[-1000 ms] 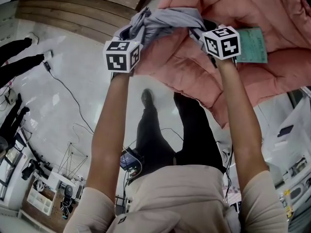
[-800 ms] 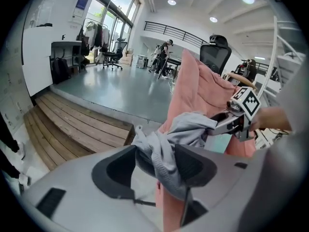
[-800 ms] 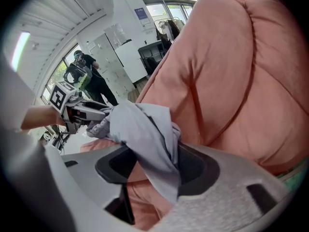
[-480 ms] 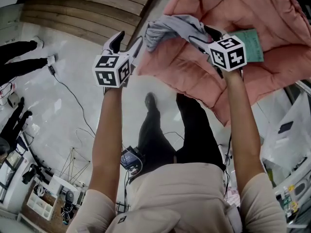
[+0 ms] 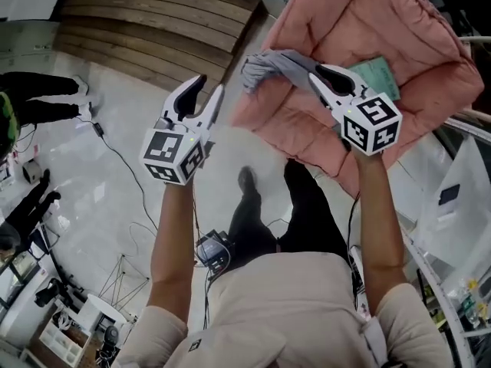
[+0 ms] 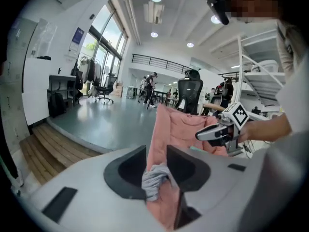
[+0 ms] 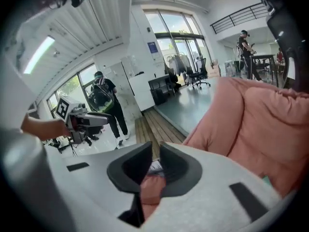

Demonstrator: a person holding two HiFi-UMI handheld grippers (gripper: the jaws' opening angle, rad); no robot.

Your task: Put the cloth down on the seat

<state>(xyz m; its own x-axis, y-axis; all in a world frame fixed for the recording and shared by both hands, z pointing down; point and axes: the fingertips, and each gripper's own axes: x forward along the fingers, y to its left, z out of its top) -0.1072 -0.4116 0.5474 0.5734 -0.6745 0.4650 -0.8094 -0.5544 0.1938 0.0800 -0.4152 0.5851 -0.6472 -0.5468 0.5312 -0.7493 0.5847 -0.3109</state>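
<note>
The grey cloth (image 5: 275,62) lies bunched on the front left part of the pink cushioned seat (image 5: 368,21). My left gripper (image 5: 205,90) hangs over the floor, left of the seat and apart from the cloth. Its jaws are closing with nothing between them. Through their gap in the left gripper view the cloth (image 6: 154,180) shows farther off on the seat (image 6: 166,129). My right gripper (image 5: 317,72) is at the cloth's right end. Its jaws are closing too, and I see no fold pinched in them. The right gripper view shows only a scrap of cloth (image 7: 154,166) beyond the gap.
A pale green card (image 5: 377,75) lies on the seat beside my right gripper. A wooden step (image 5: 153,21) runs along the far left. Cables (image 5: 115,159) trail over the glossy floor, and people stand at the left edge (image 5: 46,98). A white shelf frame (image 5: 468,228) is on the right.
Both grippers have let go of the cloth, which now rests on the seat. The left gripper has swung left and back; the right has drawn back a little.
</note>
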